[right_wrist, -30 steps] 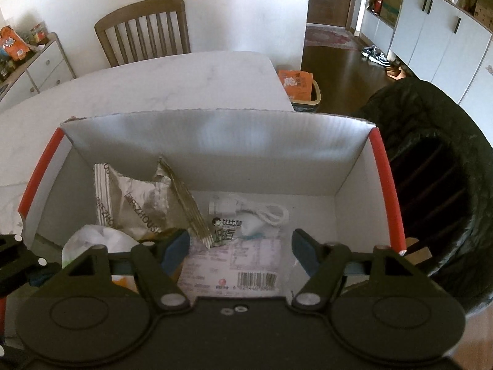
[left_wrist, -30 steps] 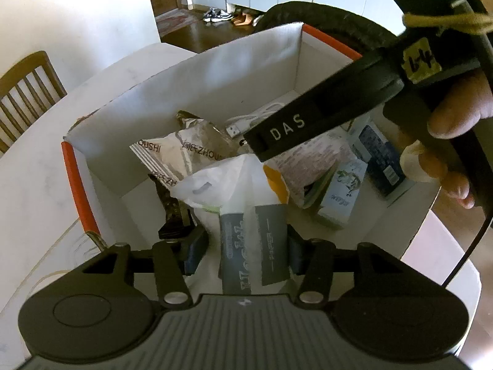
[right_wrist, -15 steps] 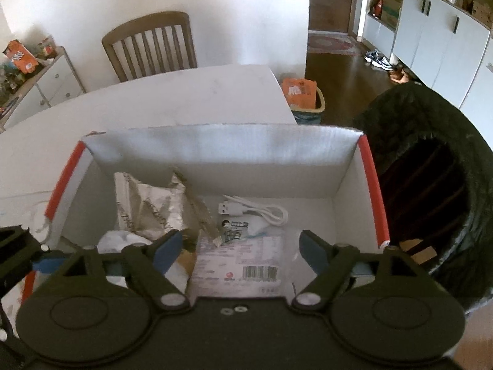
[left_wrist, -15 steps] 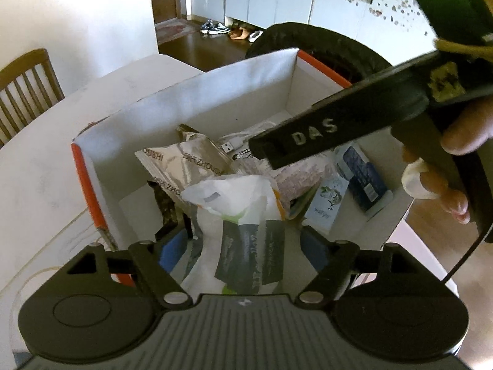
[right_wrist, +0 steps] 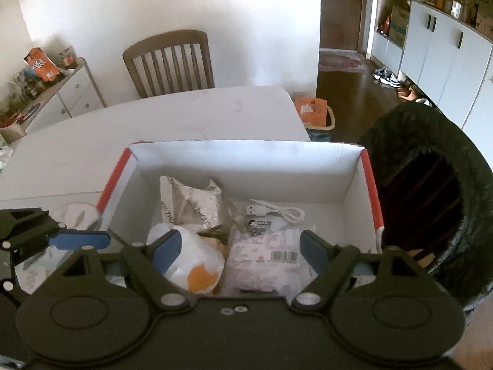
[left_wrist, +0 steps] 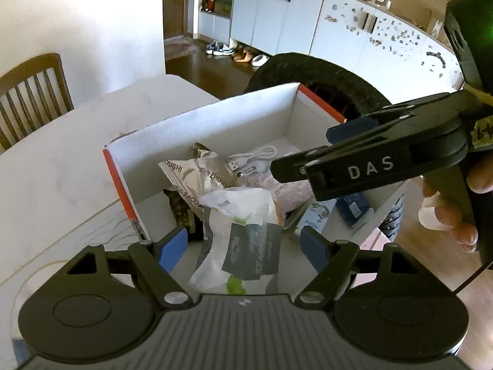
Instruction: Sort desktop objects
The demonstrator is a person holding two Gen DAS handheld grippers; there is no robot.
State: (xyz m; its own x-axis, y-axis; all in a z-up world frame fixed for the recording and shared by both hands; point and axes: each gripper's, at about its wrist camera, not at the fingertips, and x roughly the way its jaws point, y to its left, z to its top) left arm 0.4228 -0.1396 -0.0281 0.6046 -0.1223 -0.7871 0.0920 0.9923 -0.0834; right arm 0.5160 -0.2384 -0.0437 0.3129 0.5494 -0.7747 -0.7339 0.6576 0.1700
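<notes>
Left wrist view looks down into a white cardboard box [left_wrist: 197, 129] with orange-red end edges, standing at the table's [left_wrist: 61, 166] near right corner and already holding most of the desktop clutter. A soft white plastic pouch [left_wrist: 243, 231] with a dark grey label lies against the box's near wall, directly below the left gripper [left_wrist: 245, 246], whose blue-padded jaws stand wide apart and touch nothing. Behind the pouch sits a crinkled silver snack bag [left_wrist: 197, 175], and toward the far wall a coiled white USB cable [left_wrist: 255, 155]. A small blue booklet [left_wrist: 352, 205] lies by the right wall. The right gripper [left_wrist: 311, 151] reaches in from the right, held by a hand [left_wrist: 446, 212]; in its own view its jaws are likewise spread wide and empty, hanging over a clear bag with a barcode label [right_wrist: 265, 262] at the near wall.

Judged from their creased, sagging look, the pouch and both bags are light, limp and slippery, likely to slide or buckle under the pads; a pinch across a gathered fold or a sealed edge seems the surest hold. The cable is light and floppy, best taken at its bundled coil, not at the plug. The booklet looks stiffer and would want lifting by an edge.

Beyond the box's right side stands a black bin-bag-lined container [right_wrist: 437, 203]; a wooden chair [right_wrist: 169, 61] waits at the table's far edge.
</notes>
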